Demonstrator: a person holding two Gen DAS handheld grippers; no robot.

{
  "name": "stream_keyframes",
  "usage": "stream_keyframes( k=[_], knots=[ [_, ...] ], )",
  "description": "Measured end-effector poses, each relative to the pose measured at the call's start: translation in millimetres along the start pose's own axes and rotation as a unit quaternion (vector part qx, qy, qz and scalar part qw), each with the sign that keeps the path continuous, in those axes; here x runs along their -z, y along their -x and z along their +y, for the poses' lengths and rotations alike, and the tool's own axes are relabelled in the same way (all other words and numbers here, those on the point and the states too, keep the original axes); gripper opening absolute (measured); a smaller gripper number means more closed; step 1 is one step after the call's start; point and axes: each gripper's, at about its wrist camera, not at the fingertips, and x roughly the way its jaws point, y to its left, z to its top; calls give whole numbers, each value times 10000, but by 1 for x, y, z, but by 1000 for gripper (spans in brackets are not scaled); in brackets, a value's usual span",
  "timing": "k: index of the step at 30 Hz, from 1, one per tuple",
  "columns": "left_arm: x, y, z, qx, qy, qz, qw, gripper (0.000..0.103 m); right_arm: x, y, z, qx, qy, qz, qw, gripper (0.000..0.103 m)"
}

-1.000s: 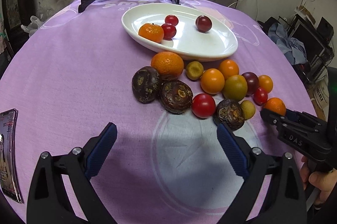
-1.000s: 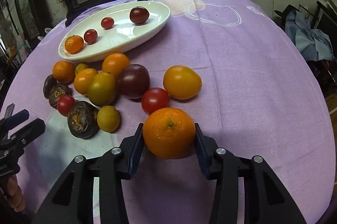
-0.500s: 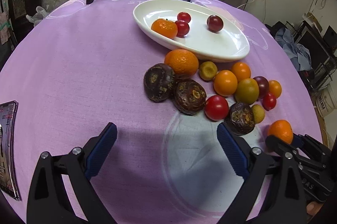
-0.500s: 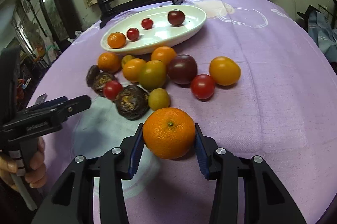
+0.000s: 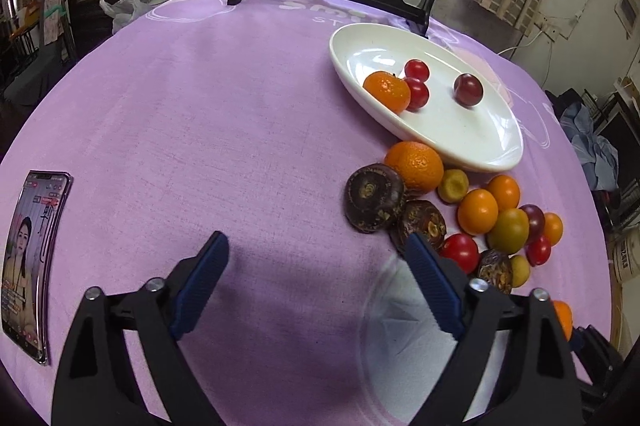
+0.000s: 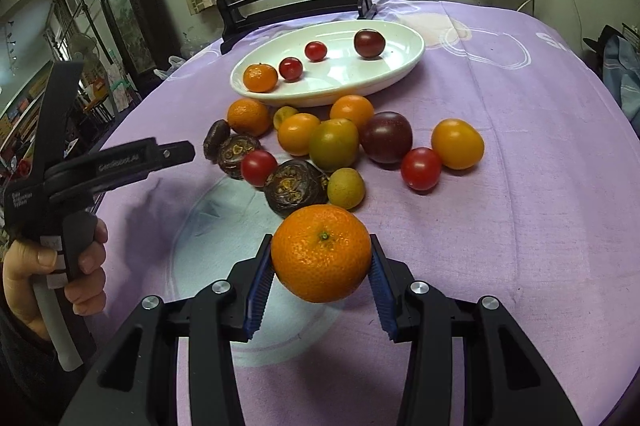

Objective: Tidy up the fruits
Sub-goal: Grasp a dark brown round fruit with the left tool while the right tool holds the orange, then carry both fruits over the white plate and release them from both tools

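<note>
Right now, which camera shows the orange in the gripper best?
The right wrist view: the held orange fills the middle, clamped between blue pads. The left wrist view shows only an orange sliver at its right edge.

The near and left areas of the desk (image 5: 168, 113) are bare purple cloth, open to passage apart from a phone (image 5: 30, 258) lying flat at the far-left edge. A dense cluster of loose fruit (image 6: 332, 141) blocks the direct path to the white plate (image 6: 400, 73), reaching right up to its near rim; the plate's right half is unoccupied, with open cloth to the right of the cluster. A black chair back (image 6: 288, 5) stands just behind the plate and closes off the far side.
</note>
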Motion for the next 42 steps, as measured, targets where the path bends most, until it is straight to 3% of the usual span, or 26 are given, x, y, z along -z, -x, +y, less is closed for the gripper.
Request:
stream_keyframes(
  k=[7,15,18,20,27,32,42],
  knots=[
    [-17,-24,-16,-23,-255,468,9986,77,3,1,7,-68,119,24,9999,46],
    [-40,-42,-20,-107,-257,260,9993,74,4,1,7,-81,109,39,9999,46],
    [-40,-44,-12,224,-156,272,9993,60,4,1,7,-76,107,54,9999,46],
    [-39,-47,-10,276,-200,405,9986,42,4,-1,7,-73,114,76,9999,46],
    [-35,-47,-11,233,-479,440,9976,43,4,-2,7,-57,122,78,9999,46],
    [-25,-48,-26,-213,-944,251,9950,43,4,-2,7,-50,134,70,9999,46],
    [-23,-29,-19,25,-799,231,9965,42,2,-1,4,37,94,-68,9999,46]
  ],
)
